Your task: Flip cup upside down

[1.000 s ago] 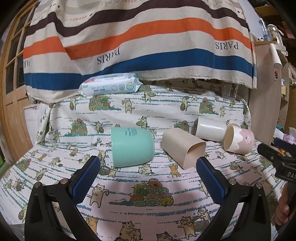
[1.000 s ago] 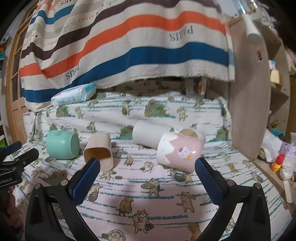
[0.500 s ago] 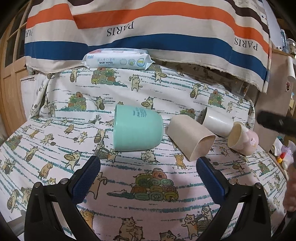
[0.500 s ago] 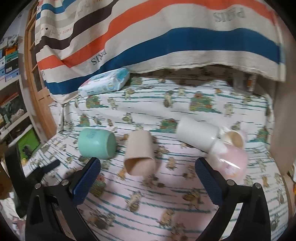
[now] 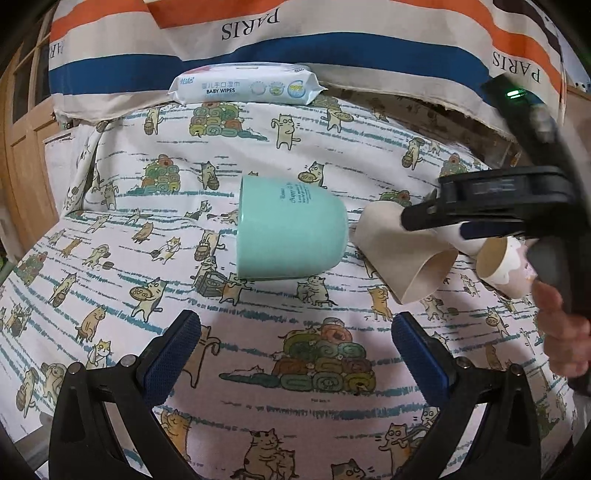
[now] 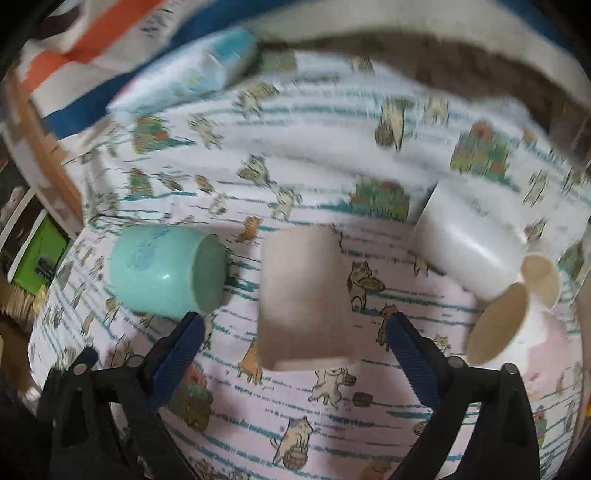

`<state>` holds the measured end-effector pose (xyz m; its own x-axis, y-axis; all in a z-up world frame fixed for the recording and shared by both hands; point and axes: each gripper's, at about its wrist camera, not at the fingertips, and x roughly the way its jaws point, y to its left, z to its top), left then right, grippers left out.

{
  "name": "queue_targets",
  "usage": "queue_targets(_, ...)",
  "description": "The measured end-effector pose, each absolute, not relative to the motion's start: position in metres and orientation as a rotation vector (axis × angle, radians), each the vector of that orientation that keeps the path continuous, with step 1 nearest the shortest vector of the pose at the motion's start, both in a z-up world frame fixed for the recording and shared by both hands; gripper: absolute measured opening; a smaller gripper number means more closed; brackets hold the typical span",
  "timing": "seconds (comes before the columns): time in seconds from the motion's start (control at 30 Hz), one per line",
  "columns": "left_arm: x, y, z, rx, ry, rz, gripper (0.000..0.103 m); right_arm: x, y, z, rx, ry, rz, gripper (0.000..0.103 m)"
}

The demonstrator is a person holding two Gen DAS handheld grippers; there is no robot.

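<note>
Several cups lie on their sides on a cat-print cloth. A mint green cup (image 5: 291, 229) (image 6: 166, 271) lies in front of my open, empty left gripper (image 5: 295, 350). A beige cup (image 6: 304, 299) (image 5: 402, 254) lies between the fingers of my open, empty right gripper (image 6: 295, 343), mouth toward the camera. A white cup (image 6: 472, 240) and a pink-and-white cup (image 6: 513, 332) (image 5: 506, 266) lie to its right. The right gripper's body (image 5: 498, 206) shows in the left wrist view, above the beige cup.
A pack of baby wipes (image 5: 245, 85) (image 6: 184, 81) rests at the back against a striped cloth (image 5: 332, 33). A wooden door (image 5: 22, 122) stands at the left. The right wrist view is motion-blurred.
Both grippers have moved in closer. The left one has neared the green cup. The right one has swung left and down over the beige cup, which now lies between its fingers.
</note>
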<state>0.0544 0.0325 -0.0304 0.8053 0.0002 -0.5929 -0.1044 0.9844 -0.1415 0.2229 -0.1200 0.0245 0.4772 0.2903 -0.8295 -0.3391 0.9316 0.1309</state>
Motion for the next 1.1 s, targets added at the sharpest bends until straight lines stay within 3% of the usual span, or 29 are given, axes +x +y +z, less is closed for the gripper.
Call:
queue_targets(0.27,0.057,0.034,-0.033,-0.171,0.653,0.063,0.103,0.246,-0.094,-0.006,-0.133,1.065,0.335,0.088)
queue_targets(0.47,0.058,0.036,-0.034,-0.190,0.661,0.056,0.103,0.243,-0.089,-0.013,-0.154,1.071,0.270,0.071)
queue_targets(1.1,0.054,0.033,-0.029,-0.188,0.626,0.039,0.103,0.125,-0.176,0.023,-0.036,0.847,0.290,0.069)
